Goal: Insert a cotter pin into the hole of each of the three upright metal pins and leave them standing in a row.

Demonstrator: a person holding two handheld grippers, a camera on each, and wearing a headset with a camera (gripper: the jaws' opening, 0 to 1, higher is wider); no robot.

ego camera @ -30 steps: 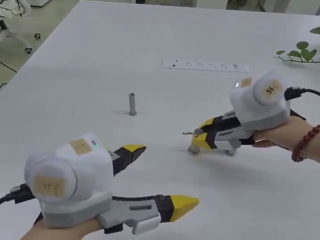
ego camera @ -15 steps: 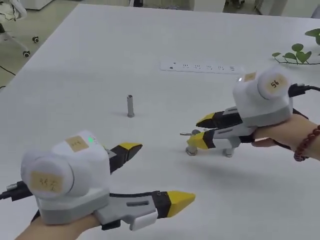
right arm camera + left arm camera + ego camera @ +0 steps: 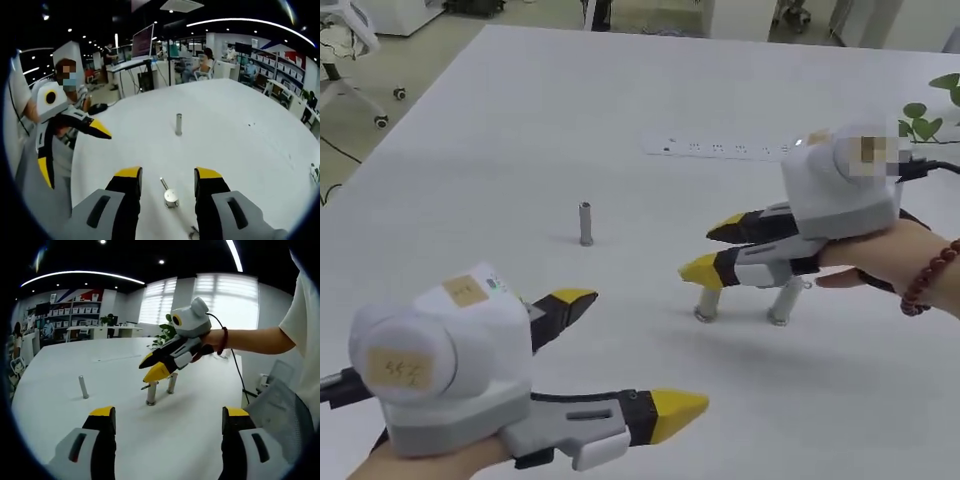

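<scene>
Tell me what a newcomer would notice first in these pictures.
Two white handheld grippers with black, yellow-tipped jaws stand out. The right gripper hovers open just above two short upright grey metal pins at the right of the white table. The left gripper is held open at the near left. A third metal pin stands alone further back, towards the middle.

Left gripper (image 3: 640, 350) showing a white-grey body, black jaws, yellow tips, tan labels; right gripper (image 3: 702, 251) wearing the same scheme; metal pins (image 3: 586, 222) reading dull silver-grey against the white table (image 3: 520, 120); power strip (image 3: 720, 148) near the far edge showing white; bracelet (image 3: 925, 285) showing dark red beads.
</scene>
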